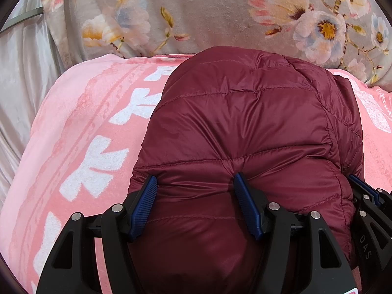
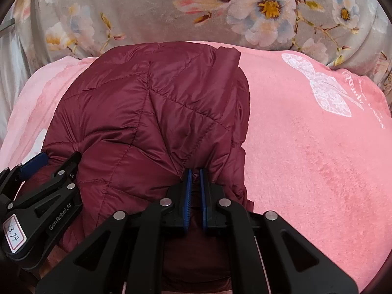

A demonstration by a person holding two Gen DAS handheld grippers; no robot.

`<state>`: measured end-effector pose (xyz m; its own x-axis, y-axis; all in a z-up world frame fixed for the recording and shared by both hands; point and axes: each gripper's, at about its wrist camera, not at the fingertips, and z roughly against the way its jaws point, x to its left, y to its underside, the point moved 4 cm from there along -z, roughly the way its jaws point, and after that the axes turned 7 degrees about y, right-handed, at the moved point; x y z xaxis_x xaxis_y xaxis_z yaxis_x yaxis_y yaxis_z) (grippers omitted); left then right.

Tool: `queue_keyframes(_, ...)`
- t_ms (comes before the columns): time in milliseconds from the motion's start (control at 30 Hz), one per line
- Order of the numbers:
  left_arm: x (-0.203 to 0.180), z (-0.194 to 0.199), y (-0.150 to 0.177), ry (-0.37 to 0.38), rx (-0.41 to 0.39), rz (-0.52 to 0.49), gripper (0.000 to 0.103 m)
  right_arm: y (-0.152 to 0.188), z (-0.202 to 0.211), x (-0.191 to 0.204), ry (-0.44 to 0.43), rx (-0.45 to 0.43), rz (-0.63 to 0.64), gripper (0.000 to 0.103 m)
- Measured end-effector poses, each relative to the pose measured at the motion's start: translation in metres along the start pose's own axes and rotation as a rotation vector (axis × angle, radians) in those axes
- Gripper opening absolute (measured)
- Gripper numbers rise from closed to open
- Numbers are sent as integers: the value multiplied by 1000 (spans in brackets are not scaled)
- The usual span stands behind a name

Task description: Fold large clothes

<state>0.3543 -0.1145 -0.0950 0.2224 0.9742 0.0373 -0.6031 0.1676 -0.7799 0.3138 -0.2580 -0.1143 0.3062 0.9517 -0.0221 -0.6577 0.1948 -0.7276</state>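
Note:
A maroon quilted puffer jacket (image 1: 245,122) lies bunched on a pink blanket (image 1: 80,127); it also shows in the right wrist view (image 2: 147,112). My left gripper (image 1: 196,183) is open, its blue-padded fingers wide apart with the jacket's near edge bulging between them. My right gripper (image 2: 194,174) is shut on a pinch of the jacket's near edge. The right gripper shows at the left wrist view's right edge (image 1: 365,191), and the left gripper at the right wrist view's left edge (image 2: 36,169).
The pink blanket (image 2: 306,147) with white prints covers the surface. Behind it lies grey floral fabric (image 1: 196,12). Pale satin cloth (image 1: 22,85) hangs at the far left.

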Motion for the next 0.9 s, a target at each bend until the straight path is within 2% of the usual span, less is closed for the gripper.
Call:
queue_keyframes(67,2,2,0,10,-12,10,63,0,2,-4,-19,-8,-19,6)
queue_keyframes(133,6,11,2,35,-30,26,64,1,14,-9,-25,-30,-44,10)
queue_keyframes(167,8,19,5,50,-36,26,65,4,24,-11,-21,-41,-51,25)
queue_keyframes(200,9,27,7,58,-49,16,67,8,40,-14,-31,-64,-63,62)
queue_keyframes(233,9,42,13,46,-78,2,77,12,53,-16,-28,-91,-80,81)
queue_keyframes(267,10,54,19,28,-104,-4,85,19,70,-18,-28,-136,-99,93)
queue_keyframes(300,10,66,26,18,-128,-9,87,28,89,-20,-28,-175,-97,93)
queue_keyframes(367,11,91,44,32,-153,-24,87,46,112,-22,-2,-191,-56,94)
queue_keyframes(467,15,114,73,59,-109,-21,87,74,133,-28,37,-192,-27,98)
queue_keyframes(667,23,145,121,62,-53,34,87,126,157,-25,23,-122,2,98)
queue_keyframes(767,23,150,137,72,-21,48,87,136,166,-18,2,-121,14,98)
queue_keyframes(900,28,146,149,27,24,75,87,149,163,-12,-2,-59,23,98)
